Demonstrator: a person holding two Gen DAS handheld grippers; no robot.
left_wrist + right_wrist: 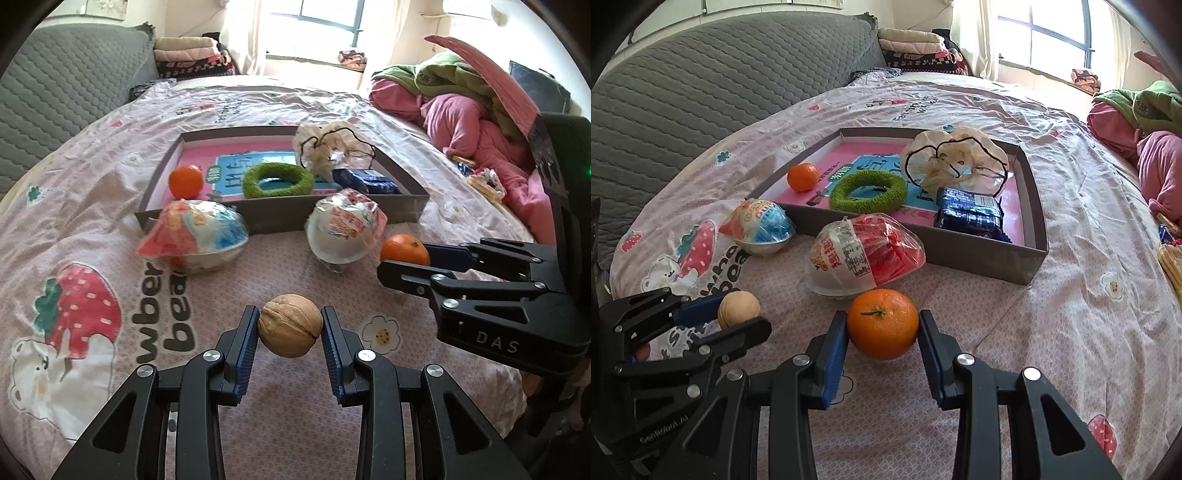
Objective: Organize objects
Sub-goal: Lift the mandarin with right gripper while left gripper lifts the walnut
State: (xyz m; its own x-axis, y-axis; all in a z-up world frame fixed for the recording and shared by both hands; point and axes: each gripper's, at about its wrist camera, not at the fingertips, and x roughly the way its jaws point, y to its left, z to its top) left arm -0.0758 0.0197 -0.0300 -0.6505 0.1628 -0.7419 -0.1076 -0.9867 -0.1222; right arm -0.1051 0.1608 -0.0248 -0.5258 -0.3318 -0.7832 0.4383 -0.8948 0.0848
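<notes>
Right gripper [882, 325] clamped a tangerine [882, 323] above the bedsheet [1071, 295]; left gripper [738, 314] held a walnut [737, 304]. Gray tray [1030, 254] sat beyond.

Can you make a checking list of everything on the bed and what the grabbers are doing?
Surface: pink printed bedsheet.
Job's things: grey tray holds small orange, green ring, blue packets, drawstring pouch; two wrapped bowls lie outside.
Clutter: clothes pile.
Grippers: left hand-held gripper shut on walnut; right hand-held gripper shut on orange.
Cables: nothing seen.
Surroundings: grey headboard, window.
</notes>
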